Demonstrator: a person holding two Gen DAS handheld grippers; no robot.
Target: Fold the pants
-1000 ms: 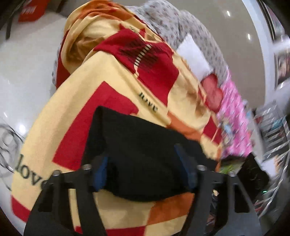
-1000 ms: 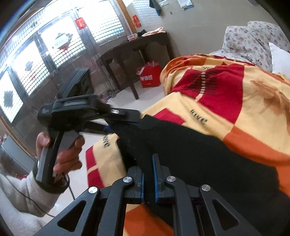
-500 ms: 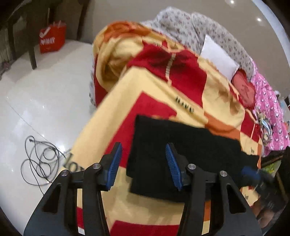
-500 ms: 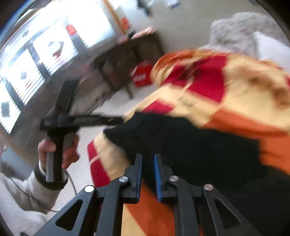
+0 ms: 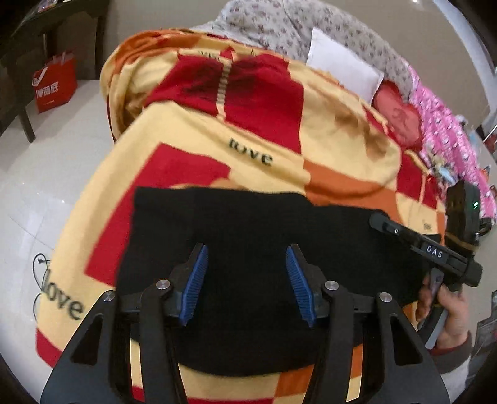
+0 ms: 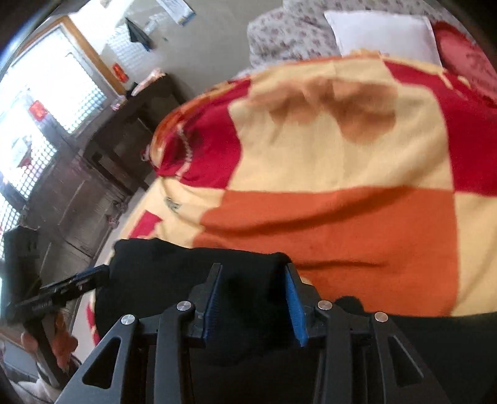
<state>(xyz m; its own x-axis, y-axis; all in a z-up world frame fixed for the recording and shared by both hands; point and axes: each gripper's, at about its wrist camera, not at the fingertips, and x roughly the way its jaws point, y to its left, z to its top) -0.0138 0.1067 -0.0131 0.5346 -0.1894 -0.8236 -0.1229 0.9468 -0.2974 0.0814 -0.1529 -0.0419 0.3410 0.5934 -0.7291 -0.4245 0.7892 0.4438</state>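
Black pants (image 5: 248, 217) lie folded flat on a yellow, red and orange blanket (image 5: 264, 130) on a bed. My left gripper (image 5: 246, 251) hovers over their near half. Its jaws are opening, and the blue pads stand apart without pressing the cloth. At the pants' right edge, a hand (image 5: 450, 310) holds my right gripper (image 5: 377, 222). In the right wrist view my right gripper (image 6: 253, 268) has its pads apart, with a hump of the pants (image 6: 155, 264) between them. The left gripper (image 6: 99, 273) shows at the pants' far left end.
A white pillow (image 5: 341, 66), a floral quilt (image 5: 310, 25) and pink bedding (image 5: 450, 130) sit at the bed's far end. On the white floor to the left are a red bag (image 5: 54, 82) and a cable (image 5: 38, 264). A dark wooden table (image 6: 130, 130) stands by the windows.
My right gripper, shut on the pants a second ago, now has its pads apart and has moved right along them. The left gripper drew back, then came over the pants.
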